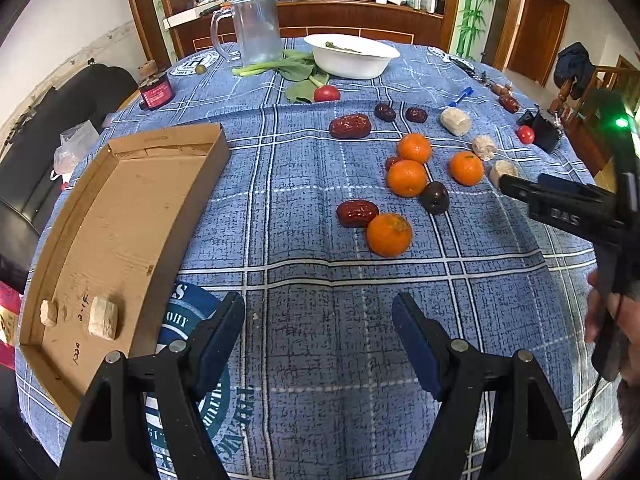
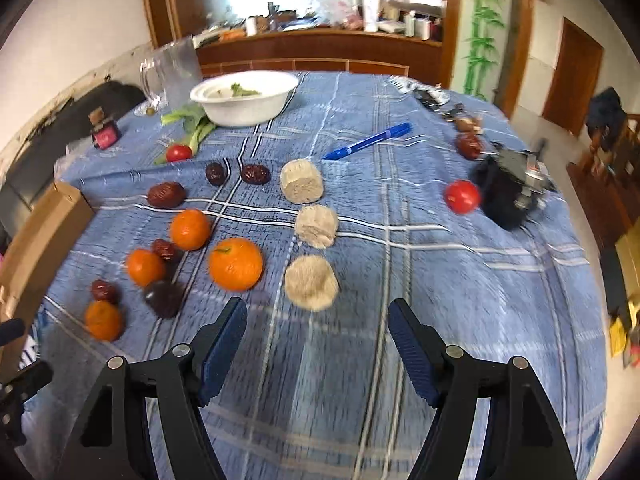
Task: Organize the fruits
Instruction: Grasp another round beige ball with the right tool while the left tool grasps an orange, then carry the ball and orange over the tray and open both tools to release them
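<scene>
The left gripper (image 1: 318,320), black with blue-padded fingers, hangs over bare blue plaid tablecloth (image 1: 304,184) with its jaws spread well apart and nothing between them or touching them. The right gripper (image 2: 318,324), of the same make, also stands wide apart and empty, its tips just short of the nearest pale beige cylindrical cake (image 2: 311,283); in the left wrist view its black body reaches in from the right edge, gripped by a person's hand (image 1: 612,320). Three such beige cakes lie in a column on the cloth, and two more sit in the near end of the shallow brown cardboard tray (image 1: 120,216) at the table's left edge. Four round orange tangerines (image 1: 389,235) cluster mid-table, apart from the tray. Among them lies one dark purple plum (image 1: 435,197). Wrinkled dark red dates (image 1: 357,213) are scattered around: six can be counted, one of them far off at the right near a small black pouch (image 2: 505,196). Two small red tomatoes (image 2: 462,196) lie on the cloth, one at each side. A blue pen (image 2: 368,141), a white bowl (image 1: 352,56), a clear plastic jug (image 1: 256,28) and some leafy greens (image 1: 296,68) occupy the far end.
</scene>
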Available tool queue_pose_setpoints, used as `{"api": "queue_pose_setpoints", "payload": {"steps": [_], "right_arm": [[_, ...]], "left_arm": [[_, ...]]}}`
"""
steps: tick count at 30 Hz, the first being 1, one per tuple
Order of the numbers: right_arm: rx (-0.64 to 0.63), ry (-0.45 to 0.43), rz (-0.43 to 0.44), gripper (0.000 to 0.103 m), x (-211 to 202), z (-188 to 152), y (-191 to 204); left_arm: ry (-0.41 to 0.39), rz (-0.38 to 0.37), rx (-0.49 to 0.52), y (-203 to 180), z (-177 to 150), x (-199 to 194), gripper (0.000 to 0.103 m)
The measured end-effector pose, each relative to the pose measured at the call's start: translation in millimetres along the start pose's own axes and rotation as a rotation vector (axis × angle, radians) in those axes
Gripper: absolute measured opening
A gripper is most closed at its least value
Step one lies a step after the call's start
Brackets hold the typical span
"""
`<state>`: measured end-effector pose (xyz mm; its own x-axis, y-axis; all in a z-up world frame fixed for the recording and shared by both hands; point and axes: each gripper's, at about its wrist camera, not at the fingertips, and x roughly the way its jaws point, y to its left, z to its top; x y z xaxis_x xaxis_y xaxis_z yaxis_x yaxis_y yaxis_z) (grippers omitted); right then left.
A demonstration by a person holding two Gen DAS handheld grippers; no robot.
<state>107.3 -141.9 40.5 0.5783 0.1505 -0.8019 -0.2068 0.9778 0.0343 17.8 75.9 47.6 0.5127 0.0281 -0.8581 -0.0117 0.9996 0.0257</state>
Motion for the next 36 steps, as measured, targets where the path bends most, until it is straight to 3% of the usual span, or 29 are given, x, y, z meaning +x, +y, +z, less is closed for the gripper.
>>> {"api": "queue_pose_setpoints", "payload": {"steps": [3, 7, 15, 18, 20, 21, 22, 23, 30, 36], "right_arm": [[-0.030, 0.025, 0.009, 0.070, 18, 6, 0], [-0.050, 0.029, 0.026, 0.033, 26, 9, -2], [-0.042, -0.003, 0.061, 0.034, 8, 0, -7], [-0.023, 0.002, 0.083, 0.034, 4, -3, -10], [-0.017, 0.001, 0.083, 0.034, 2, -5, -12], [-0.014, -0.001, 0.082, 0.034, 0, -6, -12], [-0.009, -0.004, 0.084, 0.034, -1, -7, -13], [-0.006, -0.007, 0.082, 0.034, -3, -8, -13], [0.005, -0.025, 0.051, 0.034, -22, -19, -9], [-0.003, -0.038, 0.020, 0.034, -48, -35, 3]], "left_arm": [[0.010, 0.000, -0.009, -2, 5, 5, 0.075], [0.052, -0.015, -0.028, -10, 14, 21, 0.075], [0.110, -0.058, -0.110, -23, 32, 58, 0.075], [0.083, -0.055, -0.122, -26, 36, 63, 0.075], [0.065, -0.043, -0.123, -27, 38, 63, 0.062], [0.057, -0.057, -0.118, -26, 38, 61, 0.048], [0.053, -0.102, -0.109, -24, 38, 60, 0.035], [0.055, -0.141, -0.103, -23, 37, 58, 0.030], [0.060, -0.152, -0.063, -14, 20, 43, 0.030], [0.018, -0.188, -0.046, -2, 7, 19, 0.030]]}}
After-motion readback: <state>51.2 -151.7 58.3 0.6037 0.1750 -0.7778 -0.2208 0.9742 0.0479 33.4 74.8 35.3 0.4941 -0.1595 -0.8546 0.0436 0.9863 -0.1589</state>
